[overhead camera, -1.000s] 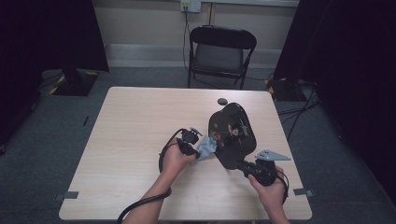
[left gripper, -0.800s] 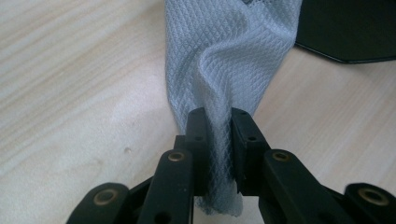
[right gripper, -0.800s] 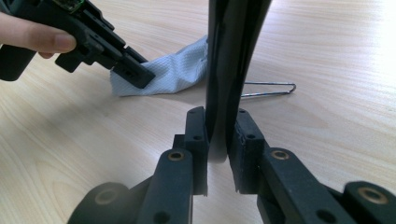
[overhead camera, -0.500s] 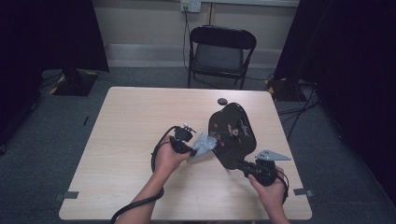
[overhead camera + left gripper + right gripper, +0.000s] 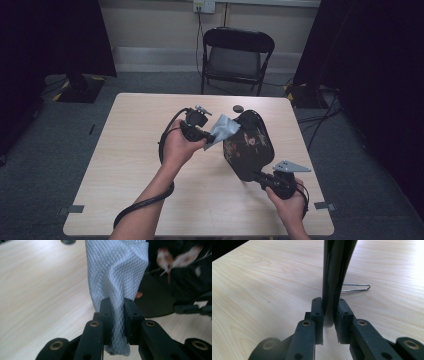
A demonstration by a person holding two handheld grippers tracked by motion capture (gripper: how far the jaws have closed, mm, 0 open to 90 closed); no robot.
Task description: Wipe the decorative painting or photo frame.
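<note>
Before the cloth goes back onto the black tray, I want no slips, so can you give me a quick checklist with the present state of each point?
1. Left claw shut on the grey cloth: ok.
2. Right claw shut on the black tray's edge: ok.
3. Cloth clear of the table: ok, it is lifted.
4. Tray steady: cannot tell; it stands tilted, held at one edge.
5. Small dark round thing out of the way: ok, it lies behind the tray.
6. Tray wiped clean: cannot tell.

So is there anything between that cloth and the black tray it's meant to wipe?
Nothing visible. The left tongs pinch the grey cloth, which hangs right beside the black tray; the right tongs grip the tray's near edge.
</note>
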